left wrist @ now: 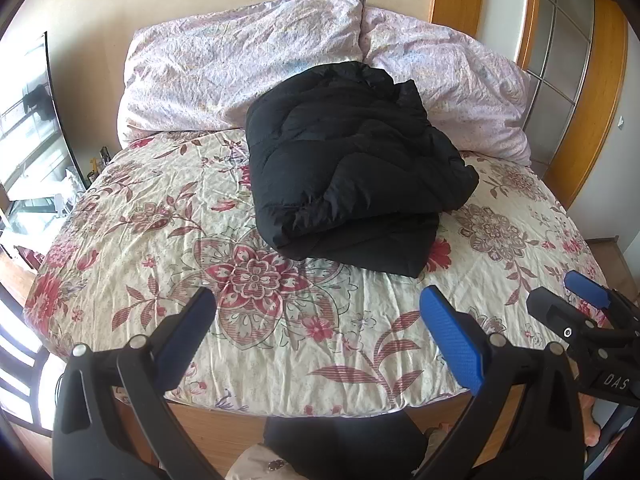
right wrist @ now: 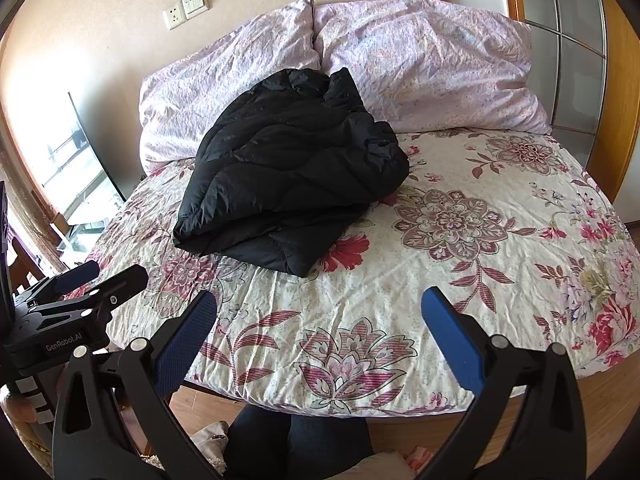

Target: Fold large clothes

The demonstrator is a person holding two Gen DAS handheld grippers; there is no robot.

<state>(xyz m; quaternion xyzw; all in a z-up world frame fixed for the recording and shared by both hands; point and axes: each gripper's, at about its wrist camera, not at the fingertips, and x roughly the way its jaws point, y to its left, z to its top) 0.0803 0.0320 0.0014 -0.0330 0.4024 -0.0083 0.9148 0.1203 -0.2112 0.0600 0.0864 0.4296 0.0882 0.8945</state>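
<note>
A black puffy quilted jacket (left wrist: 352, 160) lies folded in a thick bundle on the floral bedsheet (left wrist: 168, 264), its far end against the pillows. In the right wrist view the same jacket (right wrist: 292, 176) sits left of centre on the sheet (right wrist: 460, 280). My left gripper (left wrist: 320, 320) hangs open over the near edge of the bed, well short of the jacket, with nothing between its blue pads. My right gripper (right wrist: 320, 320) is open too, above the near edge and empty. Each gripper shows in the other's view: the right gripper (left wrist: 576, 300) at far right, the left gripper (right wrist: 100, 280) at far left.
Two pale pink pillows (left wrist: 240, 64) (left wrist: 452, 84) lean on the wall behind the jacket. A wooden door frame (left wrist: 600, 92) stands right of the bed, a window (left wrist: 28, 128) to the left. The person's dark-clad legs (right wrist: 296, 440) stand at the wooden bed edge (left wrist: 224, 428).
</note>
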